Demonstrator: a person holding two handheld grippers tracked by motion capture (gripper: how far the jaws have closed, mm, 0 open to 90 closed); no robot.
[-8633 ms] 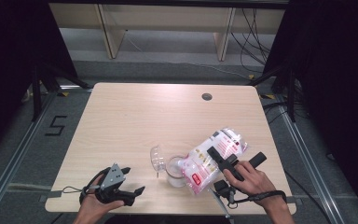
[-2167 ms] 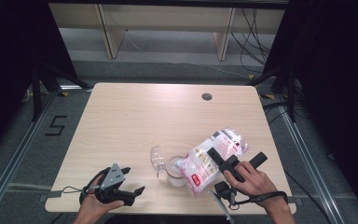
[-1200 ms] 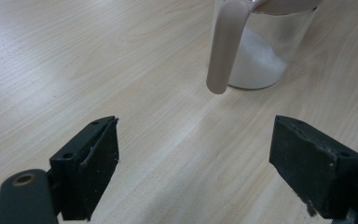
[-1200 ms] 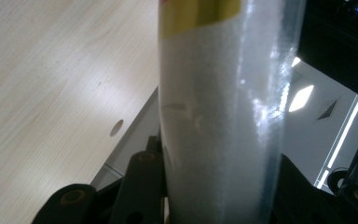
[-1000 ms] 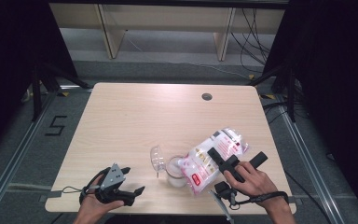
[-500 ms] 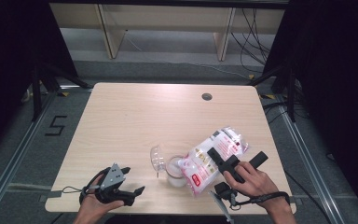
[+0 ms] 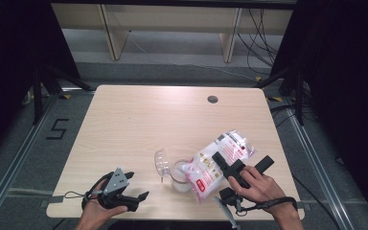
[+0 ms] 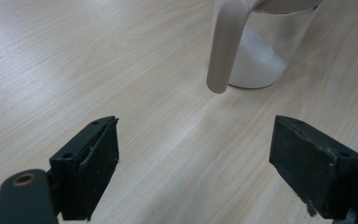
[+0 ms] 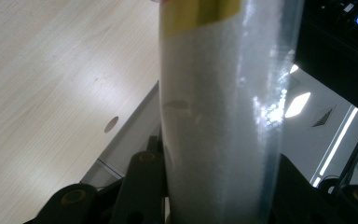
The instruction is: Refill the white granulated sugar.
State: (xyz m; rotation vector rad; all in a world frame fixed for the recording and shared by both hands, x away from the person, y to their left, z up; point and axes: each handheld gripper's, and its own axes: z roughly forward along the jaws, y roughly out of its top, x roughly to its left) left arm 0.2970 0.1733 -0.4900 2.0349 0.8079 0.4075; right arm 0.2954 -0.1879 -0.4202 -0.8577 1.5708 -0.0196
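A clear cup [image 7: 180, 175] with white powder in its bottom stands near the table's front edge. Its pale handle [image 8: 223, 46] points toward my left gripper. A plastic bag [image 7: 206, 167] of white powder, printed red and white, lies tilted with its lower end over the cup's mouth. My right gripper [image 7: 240, 162] is shut on the bag's upper half. In the right gripper view the bag [image 9: 219, 116] stands between the jaws. My left gripper [image 7: 138, 185] rests open at the front left, apart from the cup, with bare table between its pads [image 8: 93, 163].
The wooden table [image 7: 139, 124] has a round cable hole [image 7: 212, 99] at the back right. A clear curved piece [image 7: 161, 163] stands just left of the cup. Shelving and cables lie beyond the far edge, metal rails along both sides.
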